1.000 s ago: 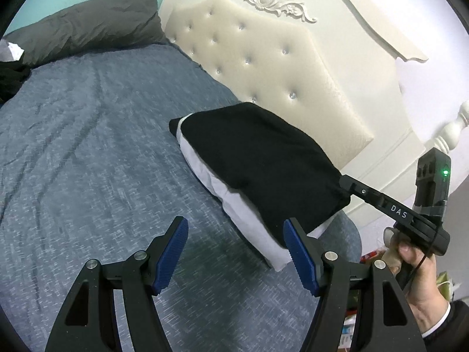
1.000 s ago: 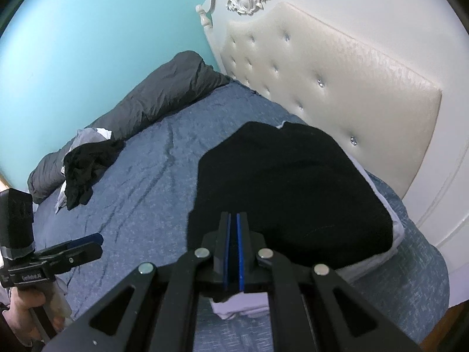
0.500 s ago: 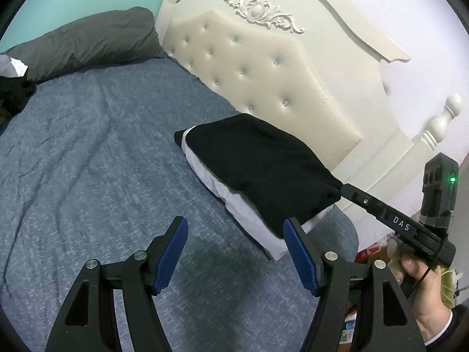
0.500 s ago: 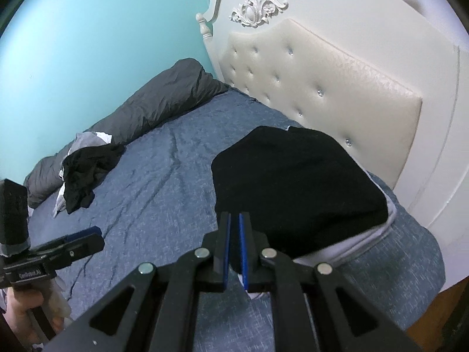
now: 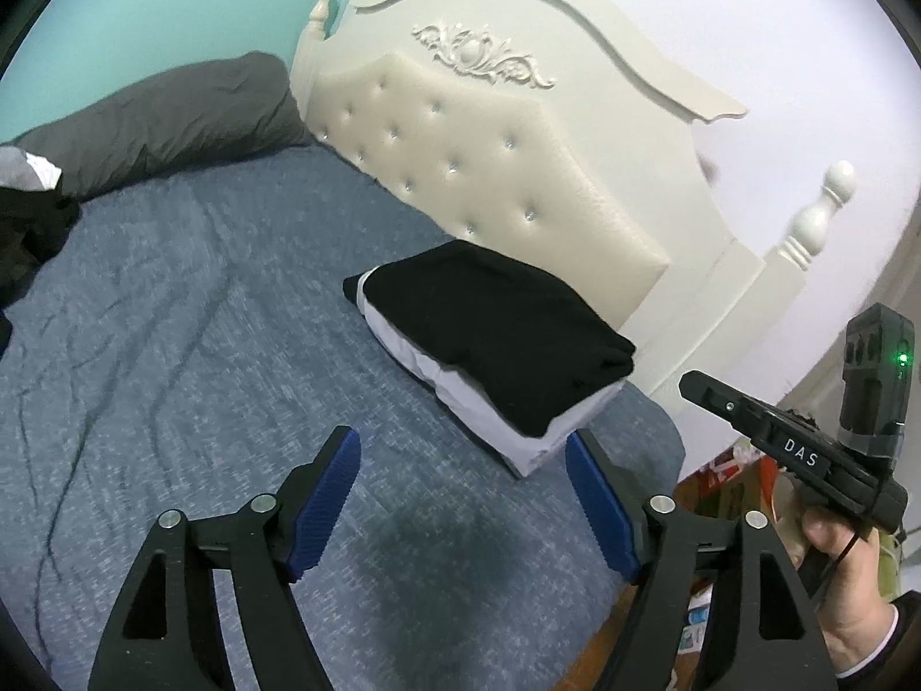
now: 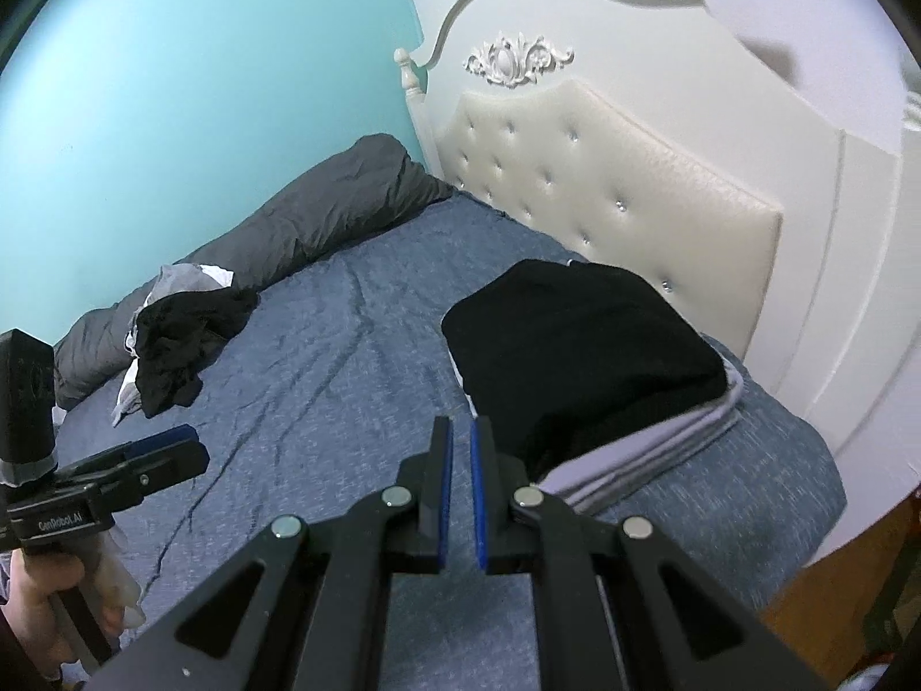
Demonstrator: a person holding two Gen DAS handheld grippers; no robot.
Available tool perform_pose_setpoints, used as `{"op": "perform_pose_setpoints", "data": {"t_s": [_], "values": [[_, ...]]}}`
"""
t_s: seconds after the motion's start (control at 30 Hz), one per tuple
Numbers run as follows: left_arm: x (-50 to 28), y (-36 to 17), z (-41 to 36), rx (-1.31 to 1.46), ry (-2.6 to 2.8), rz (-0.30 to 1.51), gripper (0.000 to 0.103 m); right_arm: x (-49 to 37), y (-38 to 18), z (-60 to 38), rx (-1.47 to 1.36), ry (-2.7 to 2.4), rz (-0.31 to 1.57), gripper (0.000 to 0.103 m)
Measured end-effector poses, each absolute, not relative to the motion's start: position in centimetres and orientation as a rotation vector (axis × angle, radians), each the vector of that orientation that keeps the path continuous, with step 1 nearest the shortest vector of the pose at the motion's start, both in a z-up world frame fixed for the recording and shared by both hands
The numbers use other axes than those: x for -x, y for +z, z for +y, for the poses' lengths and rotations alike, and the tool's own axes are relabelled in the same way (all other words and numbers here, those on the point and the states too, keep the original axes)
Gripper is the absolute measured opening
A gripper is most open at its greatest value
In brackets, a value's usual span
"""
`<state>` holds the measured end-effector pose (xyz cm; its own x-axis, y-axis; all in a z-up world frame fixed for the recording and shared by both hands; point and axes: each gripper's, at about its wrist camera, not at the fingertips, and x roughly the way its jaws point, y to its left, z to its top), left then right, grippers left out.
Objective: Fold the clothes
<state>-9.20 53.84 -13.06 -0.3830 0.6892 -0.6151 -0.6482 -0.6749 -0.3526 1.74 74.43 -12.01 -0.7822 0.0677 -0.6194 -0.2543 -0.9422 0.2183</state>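
The folded black garment (image 5: 495, 334) sits squared on top of a stack of folded pale grey and white clothes (image 5: 495, 420) at the corner of the blue-grey bedspread (image 5: 172, 345), just beside the cream tufted headboard (image 5: 495, 173); a second ago my right gripper (image 6: 459, 460) was pressed close over that black top layer, and now I see the pile further off and free of both tools, so I judge this piece as placed and finished; the right gripper's blue pads are almost together with only a slit between them and nothing in it; my left gripper (image 5: 460, 495) has backed away from the stack as well, its jaws are opening and stand wide with only bedspread showing between them; what is left of the job, as I read it, lies across the bed: a crumpled heap of black and grey-white clothes (image 6: 172, 340) near the dark grey rolled duvet (image 6: 322, 219) by the turquoise wall (image 6: 201, 86), well apart from the stack; I would carry both grippers over there next, and the open left one is already fit to pinch a hem.
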Motion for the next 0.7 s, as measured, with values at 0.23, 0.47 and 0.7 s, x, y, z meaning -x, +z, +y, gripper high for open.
{"op": "perform_pose_setpoints", "data": {"t_s": [0.23,0.47,0.7], "values": [[5.3,-11.4,51.7,0.936,2.085,-0.028,0.079,-6.0,-11.0,71.3,0.935,2.755,0.454,0.007],[2.0,-10.7,50.1,0.928,2.070,-0.025,0.080,-9.6,-10.1,69.8,0.922,2.725,0.493,0.008],[-0.1,-10.1,49.0,0.912,2.074,-0.003,0.081,-12.5,-9.7,68.0,0.903,2.714,0.417,0.009]]}}
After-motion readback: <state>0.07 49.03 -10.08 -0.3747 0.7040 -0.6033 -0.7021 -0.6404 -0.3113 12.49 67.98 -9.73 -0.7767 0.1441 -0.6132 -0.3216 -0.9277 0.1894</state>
